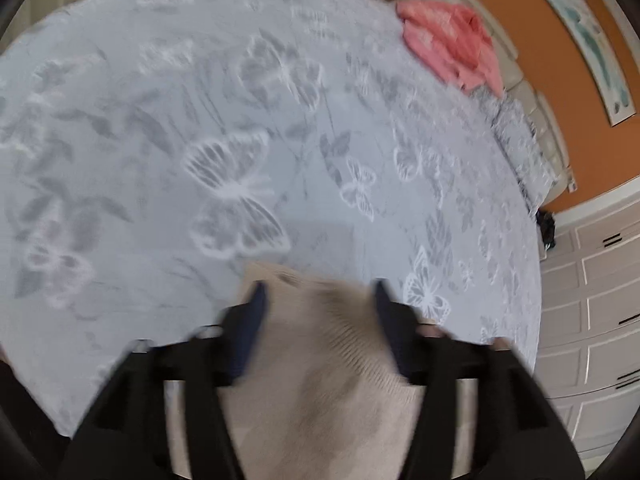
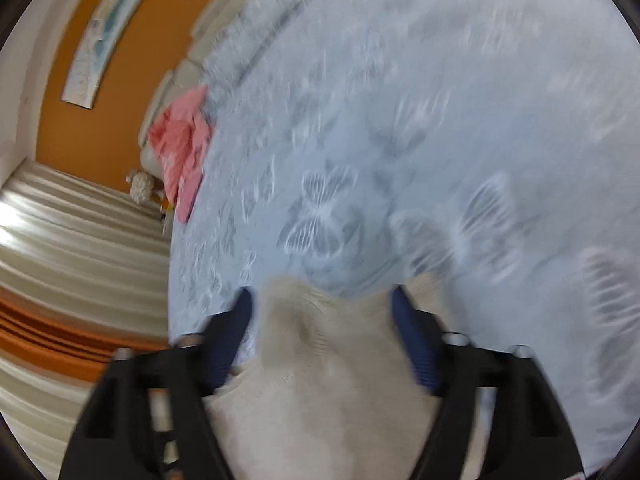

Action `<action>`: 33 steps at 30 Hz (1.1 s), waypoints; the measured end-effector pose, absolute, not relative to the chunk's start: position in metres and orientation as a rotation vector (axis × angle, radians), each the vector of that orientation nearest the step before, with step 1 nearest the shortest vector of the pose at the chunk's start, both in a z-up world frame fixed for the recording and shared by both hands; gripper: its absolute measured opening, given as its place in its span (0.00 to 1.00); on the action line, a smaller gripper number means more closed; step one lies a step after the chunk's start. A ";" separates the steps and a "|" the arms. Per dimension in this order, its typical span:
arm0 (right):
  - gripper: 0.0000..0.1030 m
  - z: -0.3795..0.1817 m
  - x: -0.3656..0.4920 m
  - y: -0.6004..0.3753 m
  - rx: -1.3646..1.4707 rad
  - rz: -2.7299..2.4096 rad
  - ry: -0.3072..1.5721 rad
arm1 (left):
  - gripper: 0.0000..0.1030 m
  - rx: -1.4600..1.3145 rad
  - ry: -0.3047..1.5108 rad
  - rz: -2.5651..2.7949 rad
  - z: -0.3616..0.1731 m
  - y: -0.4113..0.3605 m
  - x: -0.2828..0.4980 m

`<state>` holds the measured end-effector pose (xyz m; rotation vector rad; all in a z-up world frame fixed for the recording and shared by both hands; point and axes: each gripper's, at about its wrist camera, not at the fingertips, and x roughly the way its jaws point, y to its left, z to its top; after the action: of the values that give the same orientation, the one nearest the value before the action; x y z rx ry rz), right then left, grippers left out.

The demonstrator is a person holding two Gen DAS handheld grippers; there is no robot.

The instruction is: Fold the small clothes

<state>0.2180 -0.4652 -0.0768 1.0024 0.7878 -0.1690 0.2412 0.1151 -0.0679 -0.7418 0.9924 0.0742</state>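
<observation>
A beige ribbed knit garment [image 1: 320,360] lies between the fingers of my left gripper [image 1: 320,292], bunched up and held above the bed. The same beige garment [image 2: 320,368] fills the gap between the fingers of my right gripper [image 2: 320,300]. Both pairs of fingers stand wide apart with cloth between them; the frames are blurred and the grip itself is not clear. A pink garment [image 1: 452,44] lies crumpled at the far edge of the bed by the headboard; it also shows in the right wrist view [image 2: 182,148].
The bed has a pale blue cover with white butterflies [image 1: 240,160]. A padded cream headboard [image 1: 536,120] meets an orange wall. White drawers [image 1: 600,300] stand to the right. Striped curtains [image 2: 80,240] hang beside the bed.
</observation>
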 end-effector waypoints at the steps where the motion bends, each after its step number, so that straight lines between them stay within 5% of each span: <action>1: 0.73 -0.073 0.205 -0.468 0.984 -0.168 0.788 | 0.67 -0.722 0.973 0.079 -0.060 0.122 0.227; 7: 0.73 -0.102 0.129 -0.452 0.897 -0.169 0.996 | 0.77 -0.698 1.094 0.074 -0.072 0.136 0.157; 12: 0.73 -0.139 0.099 -0.421 0.934 -0.148 1.109 | 0.76 -0.784 1.247 0.090 -0.115 0.124 0.124; 13: 0.73 -0.144 0.099 -0.419 0.954 -0.144 1.106 | 0.68 -0.802 1.263 0.088 -0.121 0.122 0.122; 14: 0.63 -0.149 0.101 -0.417 0.992 -0.134 1.099 | 0.56 -0.831 1.282 0.081 -0.128 0.119 0.122; 15: 0.34 -0.151 0.103 -0.416 1.013 -0.125 1.090 | 0.51 -0.841 1.300 0.098 -0.133 0.119 0.122; 16: 0.15 -0.154 0.105 -0.418 1.038 -0.121 1.082 | 0.38 -0.863 1.299 0.118 -0.134 0.120 0.121; 20: 0.11 -0.112 0.101 -0.420 1.053 -0.071 0.955 | 0.18 -0.922 1.259 0.110 -0.109 0.132 0.114; 24: 0.10 -0.079 0.077 -0.422 0.929 -0.042 0.928 | 0.13 -0.852 1.223 0.070 -0.075 0.140 0.100; 27: 0.11 -0.123 0.061 -0.436 0.932 -0.125 1.047 | 0.14 -0.838 1.305 0.098 -0.103 0.141 0.092; 29: 0.17 -0.167 0.057 -0.440 0.962 -0.158 1.162 | 0.20 -0.814 1.369 0.135 -0.133 0.138 0.086; 32: 0.35 -0.152 0.046 -0.449 0.995 -0.213 1.114 | 0.42 -0.812 1.339 0.173 -0.126 0.139 0.076; 33: 0.39 -0.142 0.045 -0.452 0.967 -0.243 1.114 | 0.42 -0.778 1.326 0.182 -0.114 0.141 0.074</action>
<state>0.0447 -0.4517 -0.1420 0.9667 1.1141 -0.2425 0.0745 0.1413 -0.1142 -0.7783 1.3262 0.1820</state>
